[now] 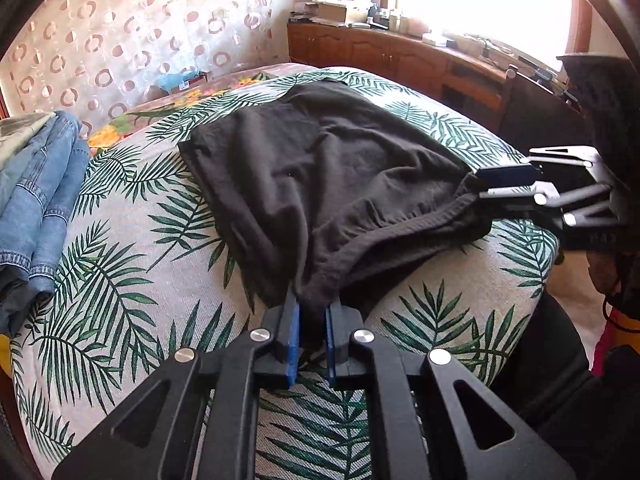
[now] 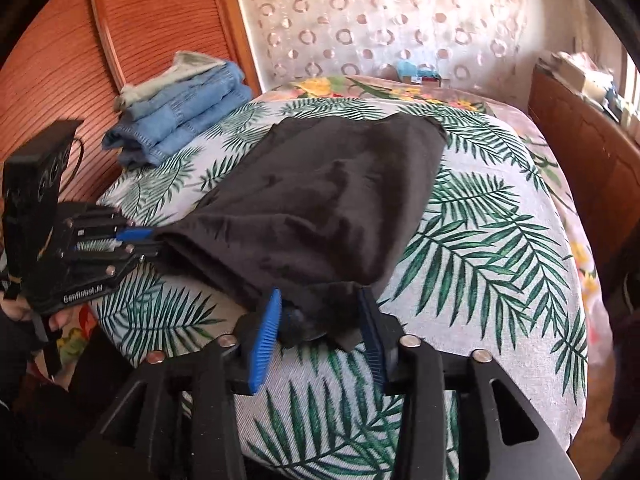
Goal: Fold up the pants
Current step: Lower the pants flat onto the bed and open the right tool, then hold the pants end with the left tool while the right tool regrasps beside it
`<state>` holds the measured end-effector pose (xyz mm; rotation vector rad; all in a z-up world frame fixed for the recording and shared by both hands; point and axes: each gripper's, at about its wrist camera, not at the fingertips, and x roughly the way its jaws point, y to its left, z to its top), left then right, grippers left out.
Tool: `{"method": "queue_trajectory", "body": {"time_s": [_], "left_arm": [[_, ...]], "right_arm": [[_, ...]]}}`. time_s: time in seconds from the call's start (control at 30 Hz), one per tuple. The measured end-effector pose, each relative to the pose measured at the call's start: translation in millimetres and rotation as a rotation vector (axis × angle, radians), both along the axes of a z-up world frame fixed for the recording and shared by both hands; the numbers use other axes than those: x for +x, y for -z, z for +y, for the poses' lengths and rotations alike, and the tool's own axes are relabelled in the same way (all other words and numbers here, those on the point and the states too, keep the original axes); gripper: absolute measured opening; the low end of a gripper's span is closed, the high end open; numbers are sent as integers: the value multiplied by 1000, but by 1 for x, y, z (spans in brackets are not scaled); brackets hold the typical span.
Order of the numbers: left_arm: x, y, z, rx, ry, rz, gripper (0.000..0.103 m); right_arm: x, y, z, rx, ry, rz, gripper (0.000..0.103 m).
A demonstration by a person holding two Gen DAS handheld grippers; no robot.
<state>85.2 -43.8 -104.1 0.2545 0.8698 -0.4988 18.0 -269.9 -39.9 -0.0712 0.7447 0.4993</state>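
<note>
Black pants lie folded on the leaf-print bed cover; they also show in the right wrist view. My left gripper is shut on the near corner of the pants at the waistband end. My right gripper has its jaws wide apart around the other near corner of the black cloth, which lies loose between the blue pads. In the left wrist view the right gripper sits at the right waistband corner. In the right wrist view the left gripper sits at the left corner.
A stack of folded blue jeans lies at the left of the bed, also in the right wrist view. A wooden headboard stands behind it. A wooden cabinet with clutter runs along the right under a bright window.
</note>
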Motion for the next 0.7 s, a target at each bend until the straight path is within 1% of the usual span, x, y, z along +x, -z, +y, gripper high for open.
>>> {"method": "queue_trajectory", "body": {"time_s": [0.1,0.17,0.23,0.27,0.3,0.33,0.4,0.5,0.57,0.7], "left_arm": [[0,1,1,-4,0,4,10],[1,3,1,-5,2,9,10],[0,3,1,-8,7,8,10],[-1,3,2,-11,10,6,10],[-1,3,2,-12,12,6,10],[-1,3,2,-11,14,6,10],[-2,3,1,-13,24,6,10],[-4,3,-1,-3,34,2,10],[-5,4,-2,-5,39,2,10],[-14,-6,-3,-23,46,-11,10]], "right_arm": [[-2,7,4,-32,5,-6,48],[6,13,8,-58,18,20,48],[11,16,10,-61,27,11,48],[12,16,11,-70,29,8,46],[12,16,11,-71,24,6,32],[12,16,12,-71,17,5,30],[7,13,14,-81,12,-14,14],[3,8,12,-78,12,-23,11],[3,8,8,-70,12,-13,11],[-2,1,5,-54,3,-3,11]]}}
